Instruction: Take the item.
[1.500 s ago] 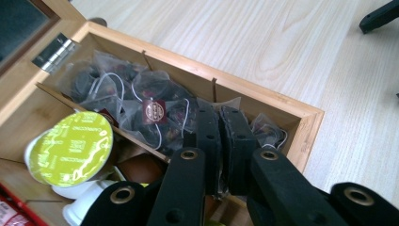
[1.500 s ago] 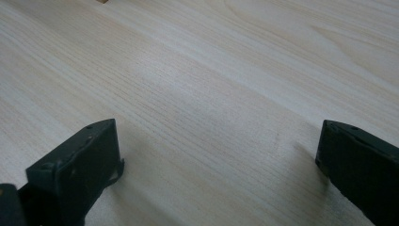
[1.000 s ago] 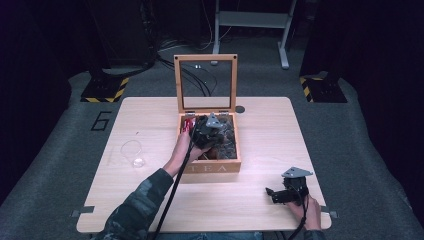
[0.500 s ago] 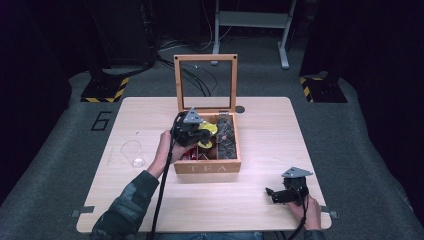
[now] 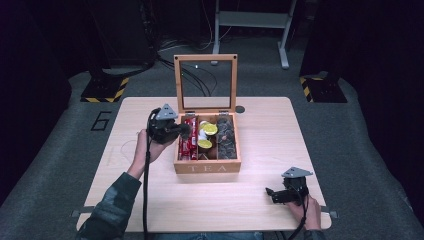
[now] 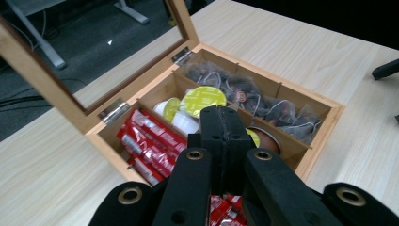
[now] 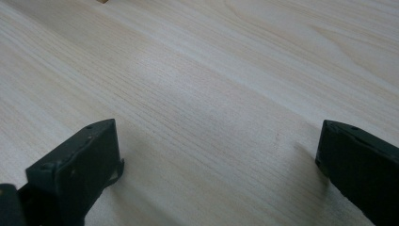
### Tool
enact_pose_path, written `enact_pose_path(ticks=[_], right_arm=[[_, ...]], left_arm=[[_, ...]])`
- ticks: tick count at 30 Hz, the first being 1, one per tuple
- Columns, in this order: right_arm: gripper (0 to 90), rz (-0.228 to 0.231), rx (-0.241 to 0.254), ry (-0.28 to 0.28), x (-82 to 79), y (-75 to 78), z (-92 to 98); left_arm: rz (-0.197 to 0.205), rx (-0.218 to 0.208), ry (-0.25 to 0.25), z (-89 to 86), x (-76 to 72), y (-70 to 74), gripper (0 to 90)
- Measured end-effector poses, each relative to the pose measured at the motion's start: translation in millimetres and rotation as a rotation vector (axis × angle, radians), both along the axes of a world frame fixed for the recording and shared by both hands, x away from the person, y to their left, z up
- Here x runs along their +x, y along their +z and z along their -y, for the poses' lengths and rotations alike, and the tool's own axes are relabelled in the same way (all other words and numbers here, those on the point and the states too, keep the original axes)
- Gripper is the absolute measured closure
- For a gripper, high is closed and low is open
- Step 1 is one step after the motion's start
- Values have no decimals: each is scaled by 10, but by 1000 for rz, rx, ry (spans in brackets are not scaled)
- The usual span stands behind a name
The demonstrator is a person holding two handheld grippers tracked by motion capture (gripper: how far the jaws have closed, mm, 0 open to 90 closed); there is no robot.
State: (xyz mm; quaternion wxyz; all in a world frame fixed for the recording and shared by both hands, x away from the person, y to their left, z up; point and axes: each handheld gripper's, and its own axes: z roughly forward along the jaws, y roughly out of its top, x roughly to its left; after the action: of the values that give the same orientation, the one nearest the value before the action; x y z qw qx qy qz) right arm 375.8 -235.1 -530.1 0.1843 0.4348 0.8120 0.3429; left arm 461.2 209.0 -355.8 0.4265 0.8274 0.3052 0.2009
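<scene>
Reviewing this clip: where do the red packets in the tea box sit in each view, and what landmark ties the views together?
High view: the red packets fill the left compartment of the tea box, beside the left hand-held gripper.
Left gripper view: lower left of centre, just left of the shut jaws.
Right gripper view: not in it; bare table between open jaws.
Shared landmark: the yellow-lidded capsules in the middle compartment.

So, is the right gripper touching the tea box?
Apart. The high view shows bare table between the right gripper and the tea box.
</scene>
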Motion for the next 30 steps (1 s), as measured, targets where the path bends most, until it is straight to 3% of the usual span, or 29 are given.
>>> enact_pose_path(ticks=[17, 30], right_arm=[[0, 0, 0, 0, 0, 0, 0], [0, -1, -1, 0, 0, 0, 0]], left_arm=[[18, -6, 97, -592, -66, 78, 900], [24, -10, 170, -947, -141, 83, 900]])
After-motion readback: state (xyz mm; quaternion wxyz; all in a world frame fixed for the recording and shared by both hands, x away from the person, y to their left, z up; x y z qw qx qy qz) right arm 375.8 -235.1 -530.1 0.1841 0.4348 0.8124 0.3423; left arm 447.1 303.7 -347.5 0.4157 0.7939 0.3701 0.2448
